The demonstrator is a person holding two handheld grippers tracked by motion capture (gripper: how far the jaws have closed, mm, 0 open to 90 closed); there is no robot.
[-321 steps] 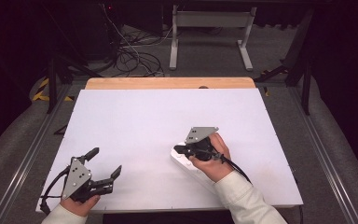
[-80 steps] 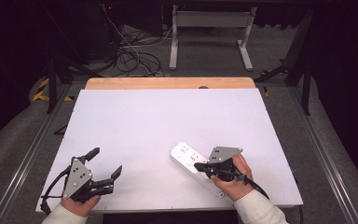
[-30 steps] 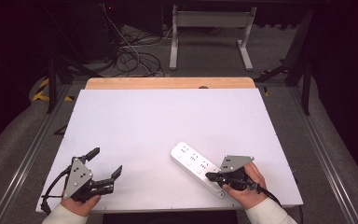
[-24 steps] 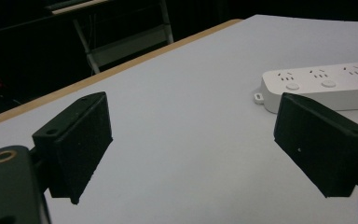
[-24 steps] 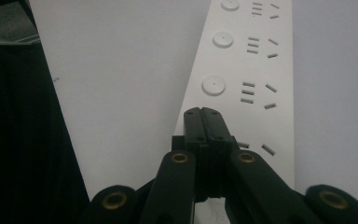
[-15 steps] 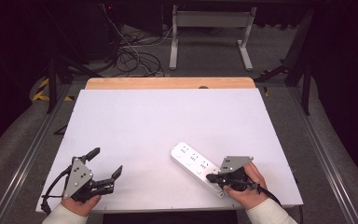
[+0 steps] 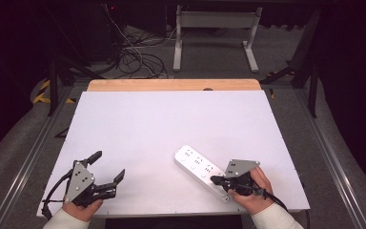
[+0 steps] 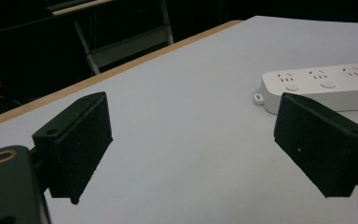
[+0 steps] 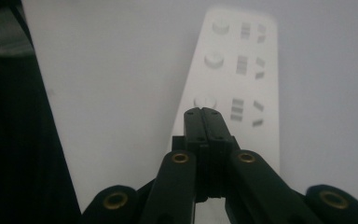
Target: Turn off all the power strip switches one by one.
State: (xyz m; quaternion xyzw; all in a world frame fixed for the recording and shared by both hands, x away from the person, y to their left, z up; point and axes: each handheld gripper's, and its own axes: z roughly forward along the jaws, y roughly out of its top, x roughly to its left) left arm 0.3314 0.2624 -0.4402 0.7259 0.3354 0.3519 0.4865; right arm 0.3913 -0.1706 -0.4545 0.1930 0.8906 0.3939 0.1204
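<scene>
- White table (image 7: 138, 129) is carrying everything, and the left gripper (image 7: 108, 171) is sitting at its near left corner with its jaws standing wide apart and nothing between them.
- White power strip (image 7: 202, 168) is lying flat and slantwise on the near right part of the table, well apart from the left gripper.
- Right gripper (image 7: 216, 180) is hanging over the near end of the strip with its jaws pressed fully together and gripping nothing; its tip is pointing at the nearest round button (image 9: 204, 101).
- Risk, as I judge it: the closed tip is bearing on a light, loose strip, so a slanted push could be sliding or spinning it toward the near table edge instead of working the button; nothing is bracing it.
- Risk too: the tip is looking wider than the button, so it could be landing on the sockets beside it.
- High view is showing both hands and the strip's place on the table.
- Left gripper view (image 8: 191, 154) is showing the strip's far end and side wall (image 8: 317, 88).
- Right gripper view (image 9: 208, 122) is showing the row of buttons and sockets along the strip.
</scene>
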